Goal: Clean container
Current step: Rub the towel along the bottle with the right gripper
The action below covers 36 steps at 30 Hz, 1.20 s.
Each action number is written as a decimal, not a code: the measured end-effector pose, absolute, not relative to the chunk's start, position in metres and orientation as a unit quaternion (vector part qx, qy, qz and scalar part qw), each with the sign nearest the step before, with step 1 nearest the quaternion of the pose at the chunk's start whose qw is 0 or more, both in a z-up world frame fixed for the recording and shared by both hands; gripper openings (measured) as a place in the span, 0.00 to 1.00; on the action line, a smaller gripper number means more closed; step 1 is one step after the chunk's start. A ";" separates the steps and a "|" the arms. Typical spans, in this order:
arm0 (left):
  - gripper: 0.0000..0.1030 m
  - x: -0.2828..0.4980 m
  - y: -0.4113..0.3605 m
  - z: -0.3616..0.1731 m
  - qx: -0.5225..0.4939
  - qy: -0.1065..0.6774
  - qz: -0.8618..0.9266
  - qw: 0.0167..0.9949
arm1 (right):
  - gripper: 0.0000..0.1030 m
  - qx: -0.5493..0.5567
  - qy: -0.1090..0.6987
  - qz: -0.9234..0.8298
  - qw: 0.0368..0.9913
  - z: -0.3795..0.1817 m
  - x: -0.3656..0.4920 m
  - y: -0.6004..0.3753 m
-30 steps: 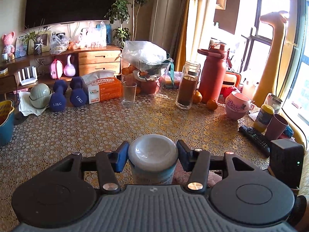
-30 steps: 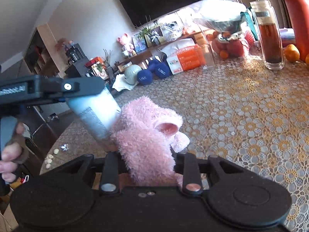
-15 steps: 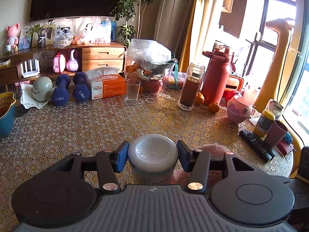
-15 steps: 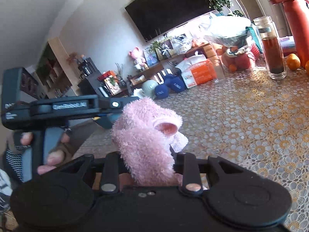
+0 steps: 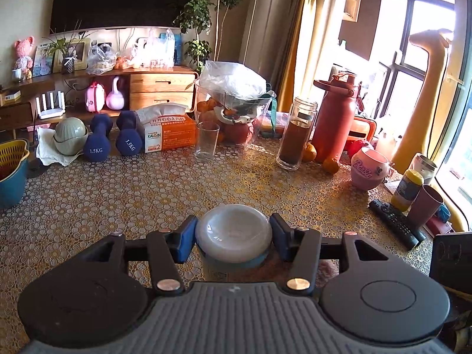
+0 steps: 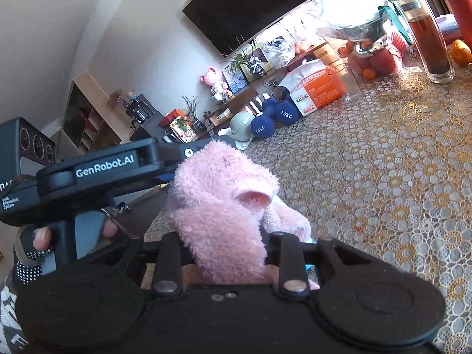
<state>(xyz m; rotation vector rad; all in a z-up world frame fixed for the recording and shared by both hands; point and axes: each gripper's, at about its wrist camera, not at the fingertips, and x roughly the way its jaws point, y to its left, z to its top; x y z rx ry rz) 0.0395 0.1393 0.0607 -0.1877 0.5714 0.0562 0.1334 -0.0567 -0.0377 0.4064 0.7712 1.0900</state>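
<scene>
A pale blue container with a white domed lid (image 5: 233, 237) stands upright between the fingers of my left gripper (image 5: 233, 236), which is shut on it above the patterned tablecloth (image 5: 124, 194). In the right wrist view my right gripper (image 6: 225, 244) is shut on a fluffy pink cloth (image 6: 221, 203). The cloth bulges up and hides the container there. The left gripper's black body (image 6: 97, 168) sits just left of the cloth, with a person's gloved hand (image 6: 32, 244) on its handle. A strip of the pink cloth (image 5: 329, 265) peeks out behind the left gripper's right finger.
Along the table's far side stand two blue dumbbells (image 5: 113, 137), an orange tissue pack (image 5: 171, 132), an empty glass (image 5: 207, 143), a fruit bowl under plastic (image 5: 233, 103), a tea jar (image 5: 296, 132), a red bottle (image 5: 334, 118), a pink pot (image 5: 368, 168), a remote (image 5: 395, 224) and cups (image 5: 426, 209).
The right gripper with the pink cloth has moved round so the cloth now covers the container, which showed beside it a second ago. The left gripper holding the container has shifted slightly.
</scene>
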 end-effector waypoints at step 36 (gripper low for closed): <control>0.51 0.021 0.118 0.058 -0.023 0.262 0.011 0.965 | 0.27 0.019 0.235 0.548 0.802 0.060 0.165 -0.079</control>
